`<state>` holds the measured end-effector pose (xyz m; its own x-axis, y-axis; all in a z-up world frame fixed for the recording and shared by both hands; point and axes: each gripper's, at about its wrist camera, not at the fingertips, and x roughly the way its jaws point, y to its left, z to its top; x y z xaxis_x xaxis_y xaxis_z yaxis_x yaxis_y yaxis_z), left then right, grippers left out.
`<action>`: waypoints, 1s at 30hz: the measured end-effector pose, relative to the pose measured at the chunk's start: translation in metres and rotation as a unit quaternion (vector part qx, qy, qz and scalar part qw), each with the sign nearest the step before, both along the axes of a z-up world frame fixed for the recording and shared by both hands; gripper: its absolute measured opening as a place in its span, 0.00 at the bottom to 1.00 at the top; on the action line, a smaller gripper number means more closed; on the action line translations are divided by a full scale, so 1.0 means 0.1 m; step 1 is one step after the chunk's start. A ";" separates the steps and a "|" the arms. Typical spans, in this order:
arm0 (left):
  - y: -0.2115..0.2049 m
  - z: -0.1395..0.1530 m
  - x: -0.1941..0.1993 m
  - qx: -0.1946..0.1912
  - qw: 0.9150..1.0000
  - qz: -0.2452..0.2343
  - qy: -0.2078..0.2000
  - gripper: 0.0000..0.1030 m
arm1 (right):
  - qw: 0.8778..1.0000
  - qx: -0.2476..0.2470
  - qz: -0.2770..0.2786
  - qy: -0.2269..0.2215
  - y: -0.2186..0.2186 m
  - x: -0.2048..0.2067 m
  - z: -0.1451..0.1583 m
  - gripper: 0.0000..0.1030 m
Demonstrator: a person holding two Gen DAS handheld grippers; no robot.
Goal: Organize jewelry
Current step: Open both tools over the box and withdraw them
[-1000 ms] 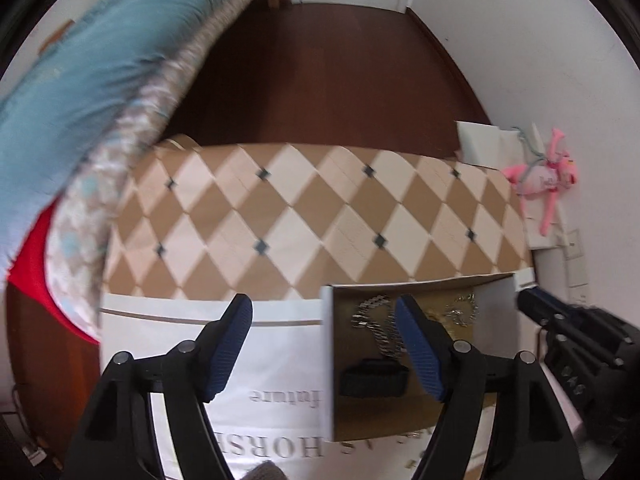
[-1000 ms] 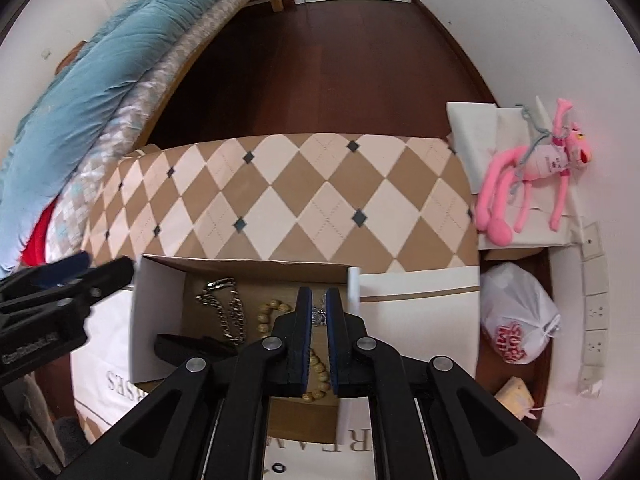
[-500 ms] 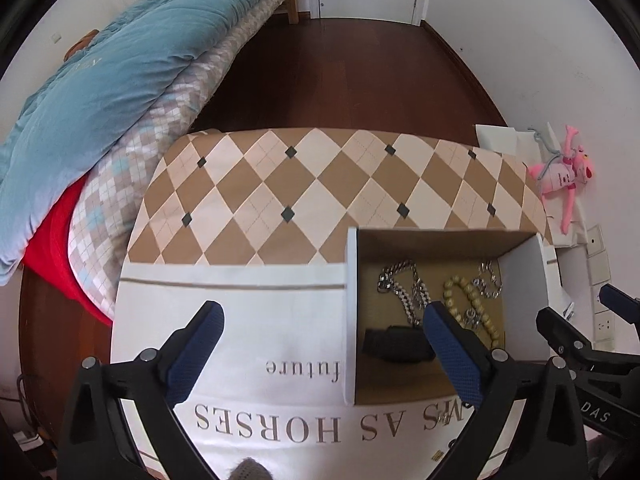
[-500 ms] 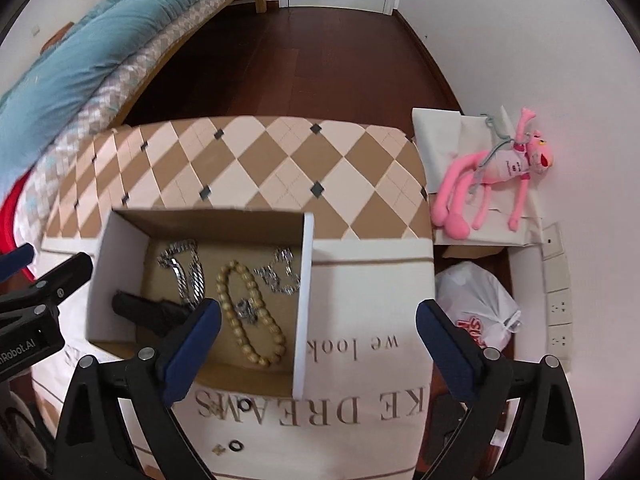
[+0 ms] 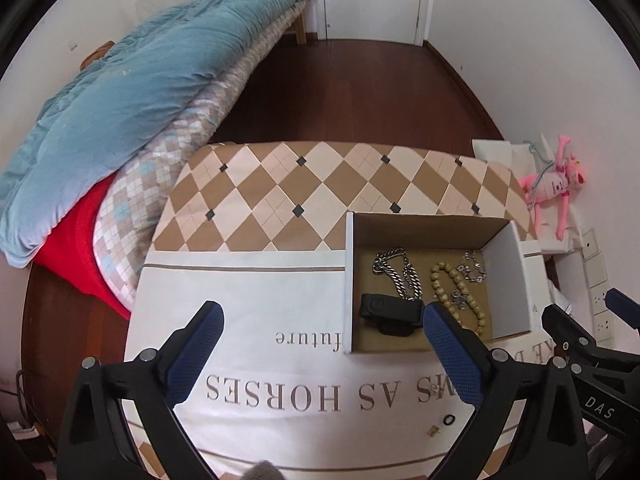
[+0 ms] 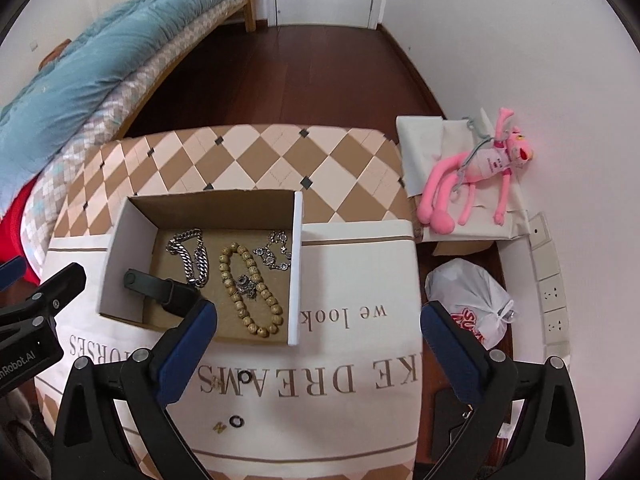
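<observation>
Holding two chains (image 6: pixel 191 254), one bead bracelet (image 6: pixel 249 289): one box (image 6: pixel 297 264).

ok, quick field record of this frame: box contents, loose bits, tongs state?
box: open cardboard box on the printed cloth
in box: steel chain, bead bracelet, silver bracelet, black strap
loose on cloth: black rings, small gold piece
left tongs: open, empty
right tongs: open, empty

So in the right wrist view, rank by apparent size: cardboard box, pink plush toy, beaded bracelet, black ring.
1. cardboard box
2. pink plush toy
3. beaded bracelet
4. black ring

All clearly distinct.
</observation>
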<state>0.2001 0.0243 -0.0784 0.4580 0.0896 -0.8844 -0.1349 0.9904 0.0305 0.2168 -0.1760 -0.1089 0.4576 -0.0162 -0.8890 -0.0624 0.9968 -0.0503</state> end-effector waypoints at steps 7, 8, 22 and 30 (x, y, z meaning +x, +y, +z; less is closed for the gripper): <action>-0.03 0.34 -0.32 -0.004 0.999 0.003 -0.035 0.99 | 0.999 0.002 0.000 -0.043 0.00 -0.38 0.39 1.00; -0.04 0.41 -0.37 -0.005 0.999 0.002 -0.041 0.99 | 0.999 0.003 0.001 -0.049 0.00 -0.42 0.44 1.00; -0.08 0.90 -0.85 0.013 0.996 -0.001 -0.088 0.99 | 0.994 0.046 -0.010 -0.102 -0.15 -0.90 1.05 1.00; -0.05 0.02 -0.89 0.032 0.999 0.011 -0.013 0.99 | 0.996 0.093 0.006 -0.005 -0.21 -0.91 0.13 0.64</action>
